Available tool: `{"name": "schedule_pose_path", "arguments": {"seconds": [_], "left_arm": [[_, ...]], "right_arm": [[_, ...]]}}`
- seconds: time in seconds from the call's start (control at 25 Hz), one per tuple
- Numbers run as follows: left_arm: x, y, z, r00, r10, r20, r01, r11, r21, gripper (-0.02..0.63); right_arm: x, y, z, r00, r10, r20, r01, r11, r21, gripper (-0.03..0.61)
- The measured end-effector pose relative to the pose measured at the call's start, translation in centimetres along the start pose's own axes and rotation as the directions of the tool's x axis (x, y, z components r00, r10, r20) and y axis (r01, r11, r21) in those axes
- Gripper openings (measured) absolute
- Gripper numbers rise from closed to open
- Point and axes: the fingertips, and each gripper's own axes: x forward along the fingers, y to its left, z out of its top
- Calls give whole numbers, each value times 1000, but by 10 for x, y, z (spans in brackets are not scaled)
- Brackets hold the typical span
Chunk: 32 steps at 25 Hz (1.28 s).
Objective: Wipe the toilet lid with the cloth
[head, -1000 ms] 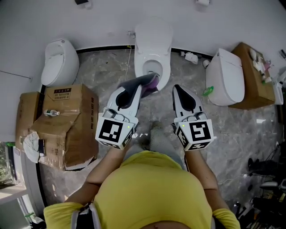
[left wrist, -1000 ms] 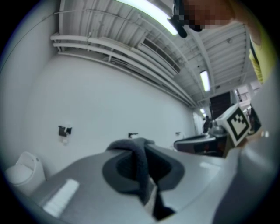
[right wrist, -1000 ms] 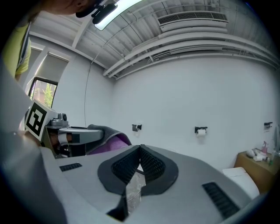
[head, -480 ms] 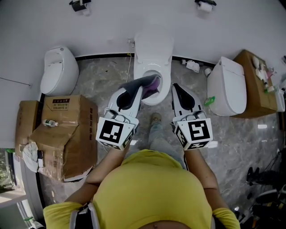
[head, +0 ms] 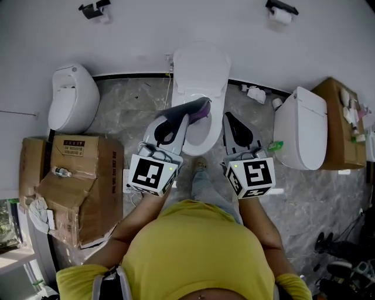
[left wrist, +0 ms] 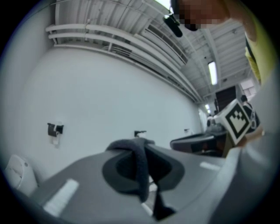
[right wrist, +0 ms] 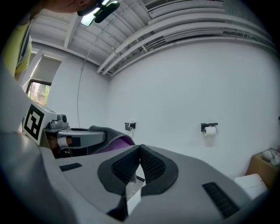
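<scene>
A white toilet stands against the wall in the head view, its lid (head: 201,65) raised above the open seat ring (head: 202,137). My left gripper (head: 187,115) is shut on a grey and purple cloth (head: 199,108), which hangs over the left side of the bowl. In the left gripper view the grey cloth (left wrist: 141,168) drapes down between the closed jaws. My right gripper (head: 229,119) is shut with nothing in it, at the bowl's right rim. In the right gripper view its pads (right wrist: 148,164) meet, and the cloth (right wrist: 114,139) shows at left.
A second toilet (head: 70,96) stands at left and a third (head: 300,128) at right. Cardboard boxes (head: 76,176) are stacked on the floor at left, a brown box (head: 343,123) at far right. Paper holders (head: 281,12) hang on the wall. My legs are below.
Both grippers have travelled forward together toward the middle toilet, which now sits lower and nearer in the head view. The cloth stays held in the left gripper; the right stays shut.
</scene>
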Motion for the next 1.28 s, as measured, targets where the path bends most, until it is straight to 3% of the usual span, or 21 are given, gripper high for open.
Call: {"name": "schedule_pose_path", "arguments": {"seconds": [0.4,0.76,0.96,1.28], "left_arm": [[112,43,1,998,49,28,-49,999,-11,17],[151,71,-17,998,64,-22,-64,998,2,17],[176,84,-28,999,44,11,-44,999,-29,17],[217,110,-85,998,-34,-49,29,996,-88,17]], "right_arm": [[103,-76,8,997,77,-8,-77,997,15,17],[150,-107,-14,993,96,-63,-93,994,53,17],[176,-118,-33,992,80,-95,-76,996,45,17],[219,-127,-82,987,48,-152,-44,999,32,17]]}}
